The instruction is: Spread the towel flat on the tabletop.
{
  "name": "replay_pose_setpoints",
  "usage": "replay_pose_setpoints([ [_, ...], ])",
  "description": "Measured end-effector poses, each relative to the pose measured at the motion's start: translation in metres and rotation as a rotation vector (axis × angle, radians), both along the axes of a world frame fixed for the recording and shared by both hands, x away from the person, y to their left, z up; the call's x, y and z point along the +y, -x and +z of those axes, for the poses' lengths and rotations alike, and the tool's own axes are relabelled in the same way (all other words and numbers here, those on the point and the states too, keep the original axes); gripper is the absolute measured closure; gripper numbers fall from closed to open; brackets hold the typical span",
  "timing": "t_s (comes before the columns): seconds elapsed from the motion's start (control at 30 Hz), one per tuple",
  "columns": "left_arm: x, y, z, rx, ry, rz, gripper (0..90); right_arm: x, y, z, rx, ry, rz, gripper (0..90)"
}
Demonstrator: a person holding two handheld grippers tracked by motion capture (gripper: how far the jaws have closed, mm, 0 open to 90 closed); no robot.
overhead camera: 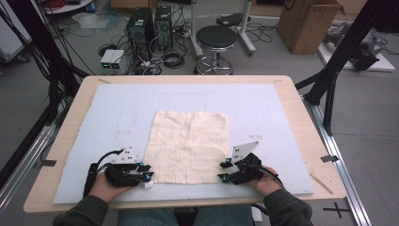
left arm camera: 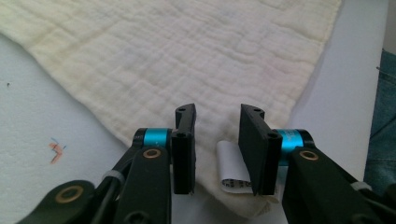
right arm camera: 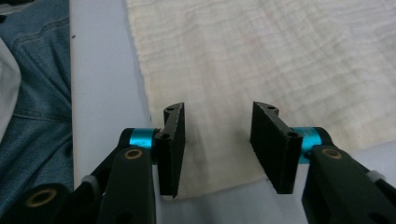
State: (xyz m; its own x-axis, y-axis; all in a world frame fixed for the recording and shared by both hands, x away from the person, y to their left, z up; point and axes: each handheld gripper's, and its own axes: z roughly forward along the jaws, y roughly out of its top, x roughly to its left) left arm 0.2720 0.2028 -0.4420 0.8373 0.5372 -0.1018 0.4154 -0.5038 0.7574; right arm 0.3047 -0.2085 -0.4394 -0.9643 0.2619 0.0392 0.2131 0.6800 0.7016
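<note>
The right gripper point(right arm camera: 217, 149) had its two black jaws apart, with a gap between them. They sat low over a corner of the cream cloth point(right arm camera: 261, 60). The cloth lay flat on a pale blue mat point(right arm camera: 100, 93). Blue jeans point(right arm camera: 37, 102) showed at the left side.

1. A pale wooden table point(overhead camera: 301, 117) with rounded corners stands in front of me, most of its top covered by a light blue-grey mat point(overhead camera: 117, 113).
2. Beyond its far edge, a black round stool point(overhead camera: 216, 38) on a chrome ring base sits on the grey floor point(overhead camera: 367, 117).
3. Two dark computer towers point(overhead camera: 149, 29) stand left of the stool amid tangled cables point(overhead camera: 171, 59).
4. An open cardboard box point(overhead camera: 308, 23) rests at the far right.
5. Black frame struts point(overhead camera: 339, 61) rise on both sides.
</note>
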Motion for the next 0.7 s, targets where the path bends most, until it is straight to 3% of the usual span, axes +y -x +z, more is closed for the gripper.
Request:
replay_pose_setpoints([
  [0.2, 0.0, 0.0, 0.0, -0.011, -0.01, 0.013, 79.3, -0.002, -0.004, 0.0, 0.012, 0.001, -0.022, 71.4],
  [0.3, 0.0, -0.001, 0.0, -0.01, -0.004, 0.01, 84.7, -0.005, -0.008, 0.001, 0.037, -0.002, 0.002, 86.3],
  [0.7, -0.009, 0.004, 0.003, 0.001, 0.011, -0.049, 87.4, -0.014, -0.007, 0.003, 0.048, -0.003, 0.015, 87.8],
])
